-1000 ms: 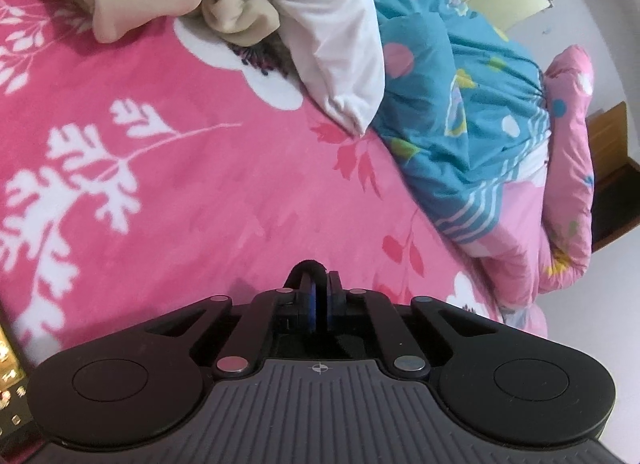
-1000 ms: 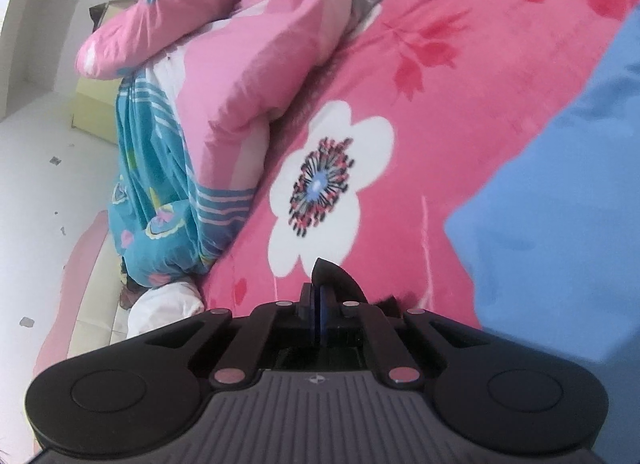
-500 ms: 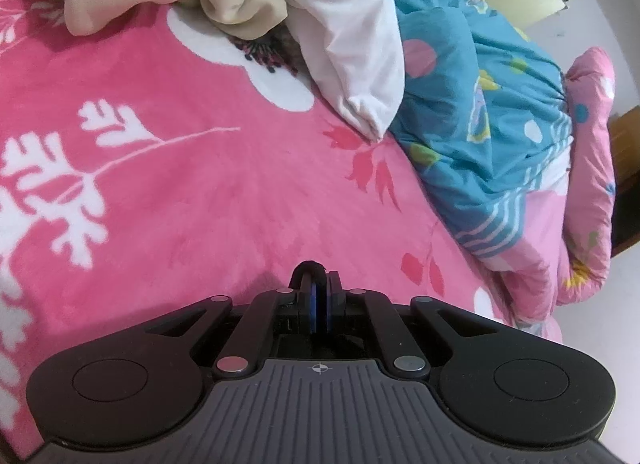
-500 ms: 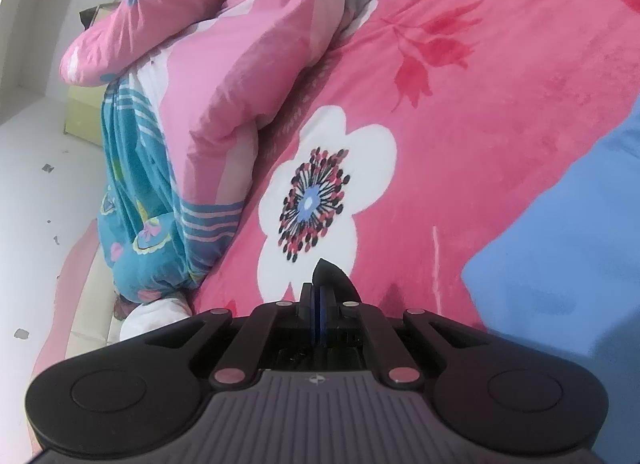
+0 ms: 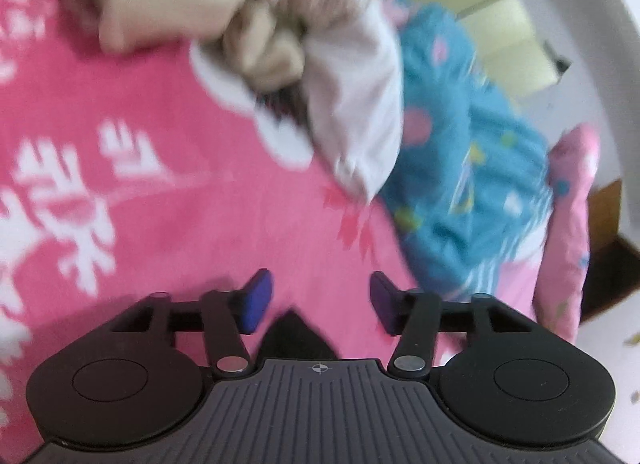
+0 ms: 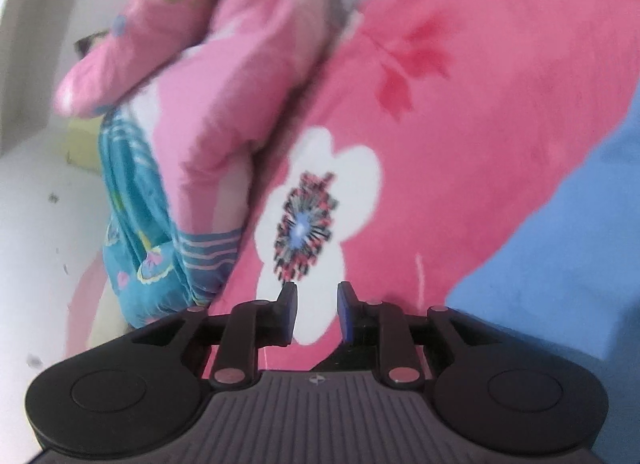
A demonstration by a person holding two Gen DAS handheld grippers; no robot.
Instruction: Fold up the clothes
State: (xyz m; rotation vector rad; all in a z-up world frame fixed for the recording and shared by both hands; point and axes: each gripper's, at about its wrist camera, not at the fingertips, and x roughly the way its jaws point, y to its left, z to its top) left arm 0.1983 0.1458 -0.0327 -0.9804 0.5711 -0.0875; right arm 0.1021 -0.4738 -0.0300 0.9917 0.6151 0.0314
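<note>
Clothes (image 5: 224,20) are lying heaped at the pink blanket's (image 5: 192,224) far end, unfolded. Left gripper (image 5: 318,300) is hovering near with jaws spread, empty, likely readying a grab. Right gripper (image 6: 316,314) is parting too, beside a blue garment (image 6: 560,284).

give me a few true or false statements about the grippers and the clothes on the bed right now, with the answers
1. The left gripper is open with nothing between its fingers. True.
2. The right gripper is clamped on the blue cloth. False: its jaws stand apart and empty, and the blue cloth lies off to its right.
3. A heap of beige and white clothes lies ahead of the left gripper on the pink blanket. True.
4. The left gripper touches that heap. False: bare blanket lies between them.
5. The right gripper points at a white flower print on the blanket. True.
</note>
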